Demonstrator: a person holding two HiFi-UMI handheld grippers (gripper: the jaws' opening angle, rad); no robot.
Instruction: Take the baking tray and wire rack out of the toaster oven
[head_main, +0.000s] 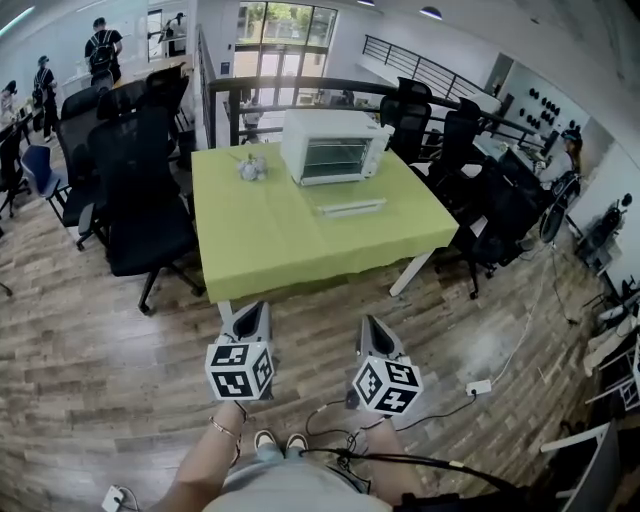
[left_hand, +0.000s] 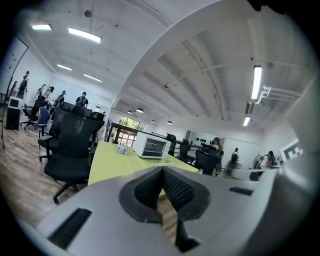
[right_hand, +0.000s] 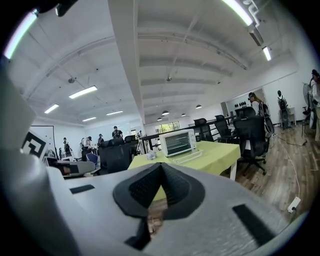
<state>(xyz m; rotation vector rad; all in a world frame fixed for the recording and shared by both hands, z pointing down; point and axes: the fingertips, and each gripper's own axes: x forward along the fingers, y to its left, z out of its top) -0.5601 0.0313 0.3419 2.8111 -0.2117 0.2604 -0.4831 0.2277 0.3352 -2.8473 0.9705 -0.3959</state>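
Observation:
A white toaster oven (head_main: 335, 145) stands at the far side of a table with a green cloth (head_main: 280, 235), its glass door closed. Through the glass I make out wire bars inside; the tray is not clear. Both grippers are held over the wooden floor, well short of the table's near edge. My left gripper (head_main: 252, 318) and my right gripper (head_main: 374, 332) are shut with nothing between the pads. The oven also shows far ahead in the left gripper view (left_hand: 151, 146) beyond the shut left gripper (left_hand: 162, 172), and in the right gripper view (right_hand: 177, 142) beyond the shut right gripper (right_hand: 161, 167).
A flat pale object (head_main: 350, 208) lies on the cloth just in front of the oven. A small crumpled grey thing (head_main: 250, 168) sits left of the oven. Black office chairs (head_main: 140, 190) stand left of and behind the table. Cables and a power strip (head_main: 478, 387) lie on the floor at right.

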